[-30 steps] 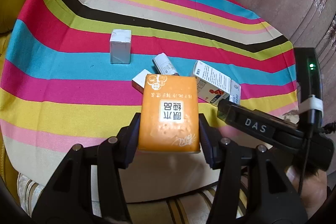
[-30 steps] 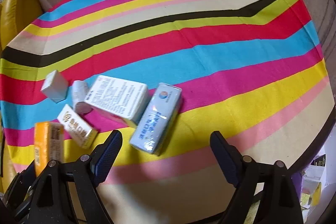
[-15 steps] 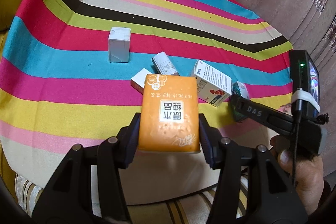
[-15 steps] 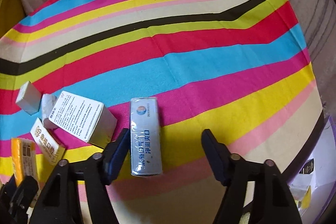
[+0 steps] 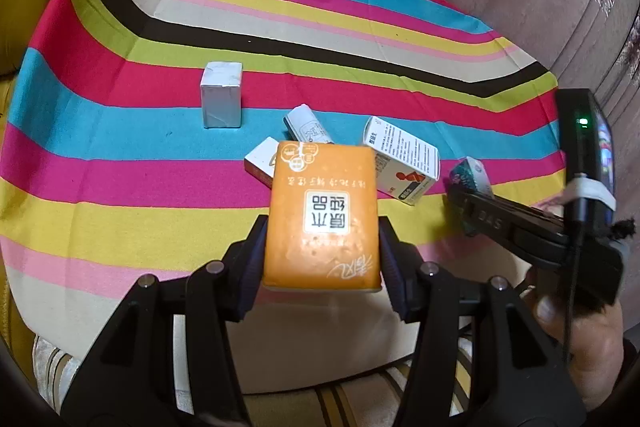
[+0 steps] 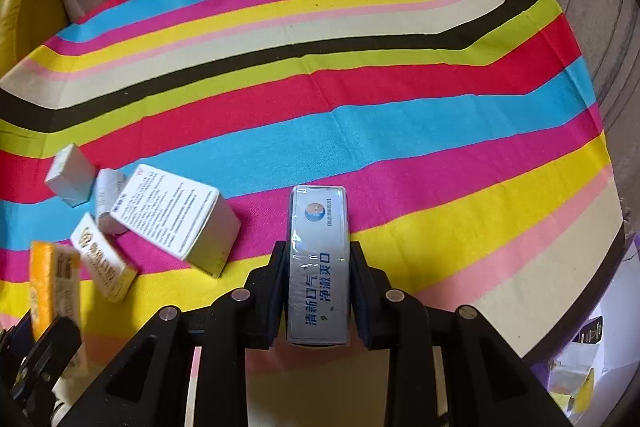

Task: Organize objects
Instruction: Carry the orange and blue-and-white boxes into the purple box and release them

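Nearest the right wrist camera, the right gripper (image 6: 318, 293) has just been closing and now pinches a pale blue-grey box (image 6: 319, 267) lengthwise between its black pads, which press both long sides; the box's far end juts beyond the fingertips over the striped cloth (image 6: 400, 131). In the left wrist view, the left gripper (image 5: 322, 267) clamps an orange packet (image 5: 323, 215) by its sides, with the printed face up and the far half reaching past the pads. Just beyond the packet lie a small white-and-yellow box (image 5: 260, 165), a small grey-white box (image 5: 306, 125) and a larger white printed carton (image 5: 402, 157), clustered close together. Farther off, well apart on the blue stripe, a plain grey-white box (image 5: 221, 101) stands upright.
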Available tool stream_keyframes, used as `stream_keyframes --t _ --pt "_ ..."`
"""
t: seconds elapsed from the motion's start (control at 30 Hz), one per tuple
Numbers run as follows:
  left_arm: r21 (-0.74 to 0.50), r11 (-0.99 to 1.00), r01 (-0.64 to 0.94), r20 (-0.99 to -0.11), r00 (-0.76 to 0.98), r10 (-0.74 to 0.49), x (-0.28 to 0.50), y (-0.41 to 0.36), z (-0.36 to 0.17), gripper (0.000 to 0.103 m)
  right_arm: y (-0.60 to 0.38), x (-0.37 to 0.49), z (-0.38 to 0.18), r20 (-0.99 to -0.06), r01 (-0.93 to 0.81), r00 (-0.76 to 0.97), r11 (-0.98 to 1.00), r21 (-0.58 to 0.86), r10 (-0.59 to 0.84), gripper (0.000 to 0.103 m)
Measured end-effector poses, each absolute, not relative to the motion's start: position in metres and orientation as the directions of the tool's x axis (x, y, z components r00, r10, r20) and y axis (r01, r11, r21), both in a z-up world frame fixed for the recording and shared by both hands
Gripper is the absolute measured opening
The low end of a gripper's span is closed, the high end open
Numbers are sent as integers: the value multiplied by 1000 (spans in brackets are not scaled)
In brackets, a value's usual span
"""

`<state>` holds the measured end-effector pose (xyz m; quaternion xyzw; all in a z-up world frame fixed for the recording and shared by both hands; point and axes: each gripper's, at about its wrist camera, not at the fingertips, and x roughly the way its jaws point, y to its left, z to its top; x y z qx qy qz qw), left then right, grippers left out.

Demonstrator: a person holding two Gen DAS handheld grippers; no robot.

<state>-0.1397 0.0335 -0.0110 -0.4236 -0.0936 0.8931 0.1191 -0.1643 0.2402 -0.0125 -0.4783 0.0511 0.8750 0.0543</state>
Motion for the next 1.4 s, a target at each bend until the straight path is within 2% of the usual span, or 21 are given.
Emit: stream_keyframes --t 0.3,0.73,1.13,1.4 --pt "-226 -962 -153 -705 -656 270 -120 48 11 56 259 -129 7 -813 -132 -581 -982 139 -37 30" --pt "-228 -941 -250 -710 -619 336 -88 101 27 56 303 -70 24 -798 -159 -598 -963 216 -81 30" --pt "-230 -891 -391 -726 -542 424 -65 175 31 56 374 -16 29 -790 -256 -613 -936 242 -36 30" --pt "-255 -823 -508 -731 -456 508 -57 235 35 56 435 20 22 -801 -380 -596 -897 224 52 30"
